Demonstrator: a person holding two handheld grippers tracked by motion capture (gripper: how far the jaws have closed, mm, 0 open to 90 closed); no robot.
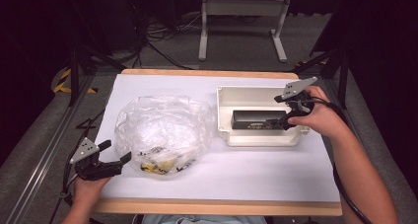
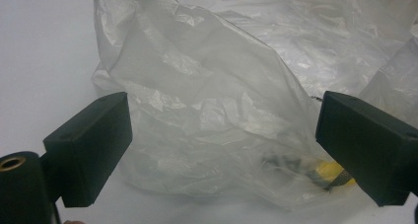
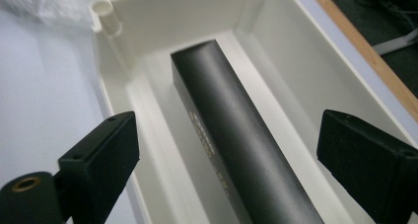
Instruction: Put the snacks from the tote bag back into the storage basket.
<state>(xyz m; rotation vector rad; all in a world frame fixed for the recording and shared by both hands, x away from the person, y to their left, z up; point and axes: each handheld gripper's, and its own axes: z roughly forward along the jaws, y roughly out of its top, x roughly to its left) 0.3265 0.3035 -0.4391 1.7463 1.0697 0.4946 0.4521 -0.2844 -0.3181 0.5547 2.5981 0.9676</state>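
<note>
Two handheld grippers: left gripper [image 1: 118, 161] and right gripper [image 1: 276, 121], blocky matte-black jaws, grey three-cornered top plates, trailing black cables, brass-ringed screw hole at base. Forearms unsleeved.

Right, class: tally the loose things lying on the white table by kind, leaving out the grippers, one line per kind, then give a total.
Clear plastic bag, with small yellow and black contents: 1
Cream plastic tray: 1
Long black box, lying inside the tray: 1
Total: 3
</note>
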